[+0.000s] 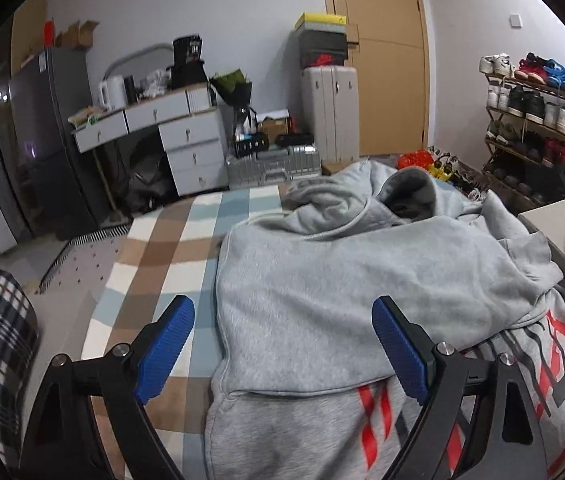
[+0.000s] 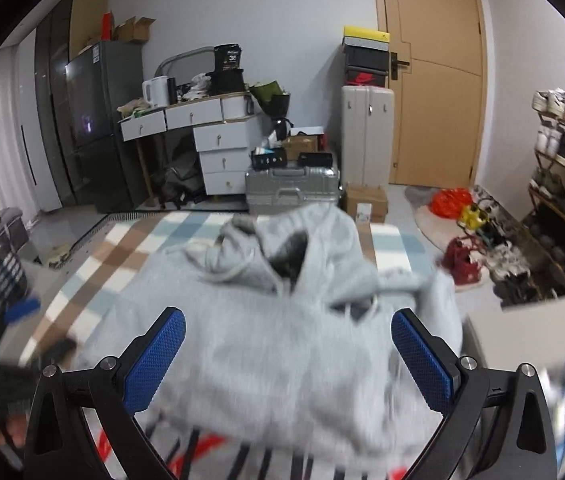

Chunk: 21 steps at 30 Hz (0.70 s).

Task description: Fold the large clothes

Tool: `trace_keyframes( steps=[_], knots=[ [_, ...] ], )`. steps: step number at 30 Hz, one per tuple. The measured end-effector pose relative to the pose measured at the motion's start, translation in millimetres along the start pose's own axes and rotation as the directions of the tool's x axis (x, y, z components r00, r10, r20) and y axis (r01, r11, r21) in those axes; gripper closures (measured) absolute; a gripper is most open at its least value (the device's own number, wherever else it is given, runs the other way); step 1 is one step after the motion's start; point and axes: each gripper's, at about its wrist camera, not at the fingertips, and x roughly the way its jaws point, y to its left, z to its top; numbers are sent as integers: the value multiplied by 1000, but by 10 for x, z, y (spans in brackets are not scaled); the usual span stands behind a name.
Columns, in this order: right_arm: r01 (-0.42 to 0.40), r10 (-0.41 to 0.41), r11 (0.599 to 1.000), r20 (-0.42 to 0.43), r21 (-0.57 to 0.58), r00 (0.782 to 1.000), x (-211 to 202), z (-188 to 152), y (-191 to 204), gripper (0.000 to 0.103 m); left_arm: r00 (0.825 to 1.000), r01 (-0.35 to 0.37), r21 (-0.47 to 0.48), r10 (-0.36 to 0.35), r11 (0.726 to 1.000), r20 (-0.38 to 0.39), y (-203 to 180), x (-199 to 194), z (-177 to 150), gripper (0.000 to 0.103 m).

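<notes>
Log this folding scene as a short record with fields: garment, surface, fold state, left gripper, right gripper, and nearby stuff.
garment: grey hoodie with red and black print near its hem
surface: checked blanket in blue, brown and white
fold state: partly folded, upper part laid over the print, hood bunched at far end
left gripper: open, nothing between the pads, over the hoodie's left edge
right gripper: open, above the hoodie, view blurred
nearby: shoe rack, white drawers, silver suitcase

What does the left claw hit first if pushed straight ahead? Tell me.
Probably the grey hoodie: the left claw stands open and empty, angled down at the folded fabric right ahead. Depth is unclear, but nothing else lies between.
</notes>
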Motion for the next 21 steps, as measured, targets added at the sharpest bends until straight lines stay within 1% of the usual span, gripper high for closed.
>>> trace_keyframes(
  steps=[2, 4, 6, 7, 8, 9, 10, 11, 12, 13, 14, 15, 16, 17, 18, 19, 20, 21],
  knots=[
    [5, -5, 1000, -28, -10, 1000, 245, 217, -13, 0, 1000, -4, 19, 4, 1000, -18, 14, 22, -33, 15],
    [32, -35, 998, -53, -54, 998, 494, 384, 31, 0, 999, -7, 41, 9, 999, -37, 10, 27, -69, 15],
    [58, -78, 987, -129, -153, 989, 937, 547, 111, 0, 998, -2, 61, 5, 998, -61, 3, 43, -105, 15],
    [74, -104, 978, -154, -193, 982, 1098, 571, 143, 0, 997, -4, 84, 10, 996, -71, -5, 44, -123, 15],
    [108, -159, 962, -192, -250, 968, 1327, 596, 187, 0, 998, -8, 104, 15, 995, -66, -7, 33, -130, 15],
    [144, -224, 938, -233, -317, 946, 1579, 601, 243, 0, 998, -26, 125, 33, 992, -53, -3, 19, -138, 15],
    [158, -273, 914, -275, -374, 922, 1786, 581, 299, 1, 998, -39, 136, 46, 990, -48, 2, 17, -139, 15],
    [167, -313, 890, -302, -425, 901, 1977, 574, 336, 3, 998, -39, 138, 46, 990, -51, 20, 28, -135, 15],
    [171, -353, 860, -318, -482, 880, 2141, 538, 387, 4, 997, -31, 136, 40, 990, -61, 43, 51, -131, 15],
    [169, -378, 837, -327, -520, 866, 2244, 499, 422, 4, 996, -21, 131, 32, 991, -80, 66, 82, -134, 15],
    [174, -426, 789, -319, -590, 847, 2423, 448, 498, 7, 995, -18, 123, 30, 992, -95, 100, 108, -132, 15],
    [179, -458, 752, -309, -634, 834, 2547, 412, 533, 7, 993, -12, 110, 25, 994, -117, 133, 145, -134, 15],
    [179, -493, 718, -310, -673, 813, 2684, 353, 557, 7, 990, -10, 105, 24, 994, -136, 142, 163, -142, 15],
    [186, -526, 692, -310, -698, 792, 2791, 296, 553, 11, 988, 2, 95, 13, 995, -155, 154, 181, -145, 15],
    [202, -566, 668, -313, -716, 762, 2930, 237, 530, 27, 986, 6, 90, 9, 996, -166, 156, 188, -143, 15],
    [205, -579, 668, -328, -715, 746, 2998, 221, 505, 39, 985, 9, 85, 6, 996, -172, 156, 195, -138, 15],
    [195, -580, 687, -368, -700, 727, 3082, 193, 461, 60, 985, 16, 78, -2, 997, -172, 149, 188, -125, 15],
    [183, -567, 714, -405, -676, 717, 3135, 188, 422, 78, 986, 21, 76, -9, 997, -165, 132, 173, -108, 15]
  ],
)
